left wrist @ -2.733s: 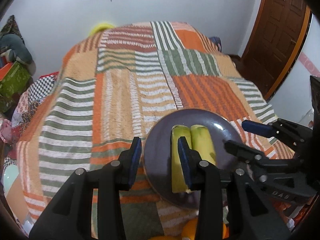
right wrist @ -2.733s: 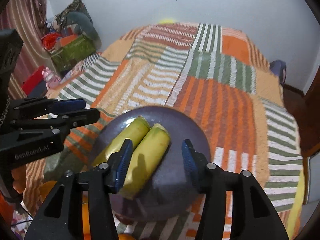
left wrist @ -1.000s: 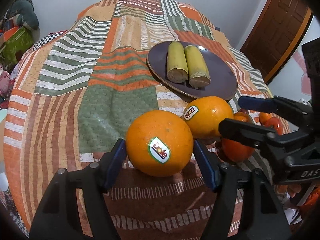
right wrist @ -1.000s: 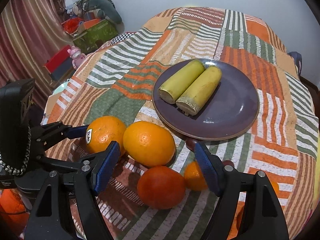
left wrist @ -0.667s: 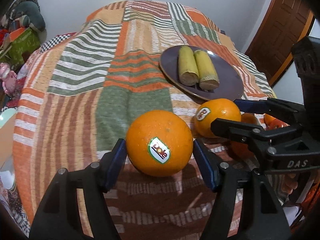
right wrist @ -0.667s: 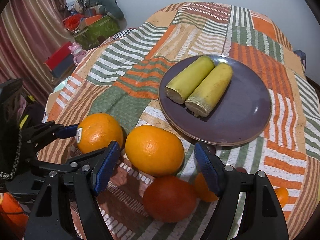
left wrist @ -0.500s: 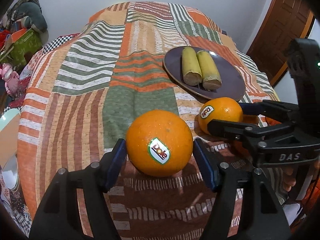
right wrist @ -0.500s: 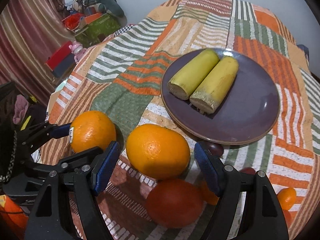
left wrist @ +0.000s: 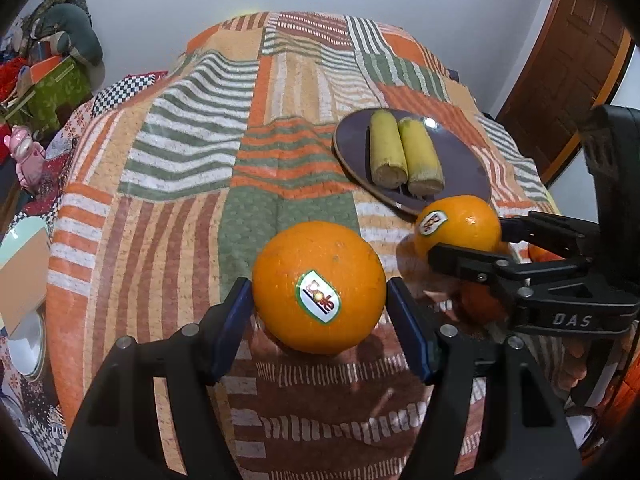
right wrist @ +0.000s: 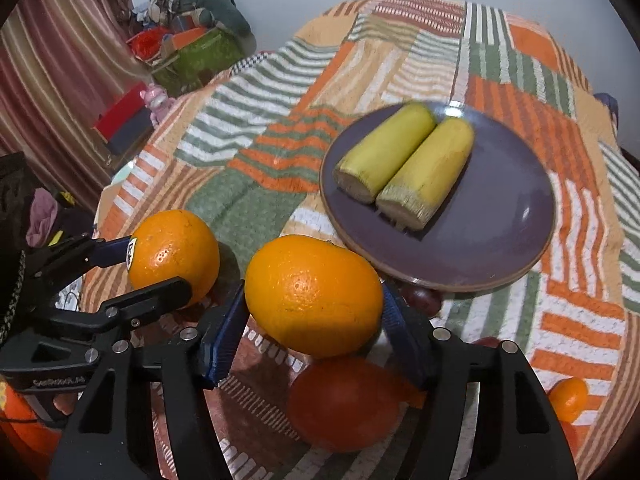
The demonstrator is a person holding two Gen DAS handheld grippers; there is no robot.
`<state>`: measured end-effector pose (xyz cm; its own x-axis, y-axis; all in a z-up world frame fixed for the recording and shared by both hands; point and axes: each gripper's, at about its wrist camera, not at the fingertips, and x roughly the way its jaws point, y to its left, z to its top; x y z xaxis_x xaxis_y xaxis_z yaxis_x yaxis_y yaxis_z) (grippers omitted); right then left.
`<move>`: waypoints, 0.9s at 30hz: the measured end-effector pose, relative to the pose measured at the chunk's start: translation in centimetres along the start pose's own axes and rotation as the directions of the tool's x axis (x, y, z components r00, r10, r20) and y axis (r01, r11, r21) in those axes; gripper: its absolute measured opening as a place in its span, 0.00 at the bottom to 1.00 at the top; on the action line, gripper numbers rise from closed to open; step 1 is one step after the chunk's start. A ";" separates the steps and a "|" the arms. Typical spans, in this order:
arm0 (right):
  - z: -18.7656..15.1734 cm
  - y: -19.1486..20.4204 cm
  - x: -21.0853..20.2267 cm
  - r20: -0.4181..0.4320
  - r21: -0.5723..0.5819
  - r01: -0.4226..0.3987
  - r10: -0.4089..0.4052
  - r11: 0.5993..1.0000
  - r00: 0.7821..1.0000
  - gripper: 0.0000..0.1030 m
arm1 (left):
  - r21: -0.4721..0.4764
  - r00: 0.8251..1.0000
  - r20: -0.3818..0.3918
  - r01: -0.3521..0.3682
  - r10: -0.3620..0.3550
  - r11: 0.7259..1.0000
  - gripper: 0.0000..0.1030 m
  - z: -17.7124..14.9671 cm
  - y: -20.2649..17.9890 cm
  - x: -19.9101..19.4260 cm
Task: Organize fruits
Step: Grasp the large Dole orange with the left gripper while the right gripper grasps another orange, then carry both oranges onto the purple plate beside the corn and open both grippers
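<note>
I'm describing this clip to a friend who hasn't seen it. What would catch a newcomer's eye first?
Two big oranges, one clamped in each gripper above the striped patchwork cover: the left gripper holds the orange with the Dole sticker, the right gripper holds the other orange. Behind them, a dark purple plate carries two yellow-green banana halves lying side by side.

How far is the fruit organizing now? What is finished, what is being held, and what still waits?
Done: two banana pieces lie side by side on the purple plate. In hand: the left gripper is shut on the Dole orange, and the right gripper on the second orange. Left: a reddish fruit and a small orange fruit remain on the bedspread.
</note>
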<state>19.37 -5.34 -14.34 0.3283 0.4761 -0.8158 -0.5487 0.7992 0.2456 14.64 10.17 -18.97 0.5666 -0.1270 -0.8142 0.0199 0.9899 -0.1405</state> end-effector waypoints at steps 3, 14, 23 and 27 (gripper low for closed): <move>0.6 -0.7 -1.4 0.040 0.007 0.017 -0.017 1.000 0.999 0.60 | 0.000 1.000 0.022 0.004 -0.004 1.000 0.65 1.0 -0.2 -0.5; 2.8 -5.1 -5.3 0.141 0.043 0.118 -0.123 0.992 0.982 0.60 | 0.054 0.993 0.110 0.032 -0.038 0.998 0.65 5.7 -3.4 -1.2; 4.5 -8.3 -6.0 0.172 0.051 0.169 -0.175 0.984 0.969 0.60 | 0.110 0.990 0.120 0.059 -0.072 0.992 0.65 9.3 -6.5 0.5; 5.1 -9.4 -5.4 0.159 0.044 0.171 -0.176 0.984 0.972 0.60 | 0.123 0.990 0.111 0.068 -0.082 0.990 0.65 10.7 -7.3 1.8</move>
<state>26.70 -13.52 -9.59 0.5373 0.3805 -0.7527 -0.4499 0.8842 0.1259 24.34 3.41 -13.34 0.6511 -0.1995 -0.7323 0.1594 0.9793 -0.1250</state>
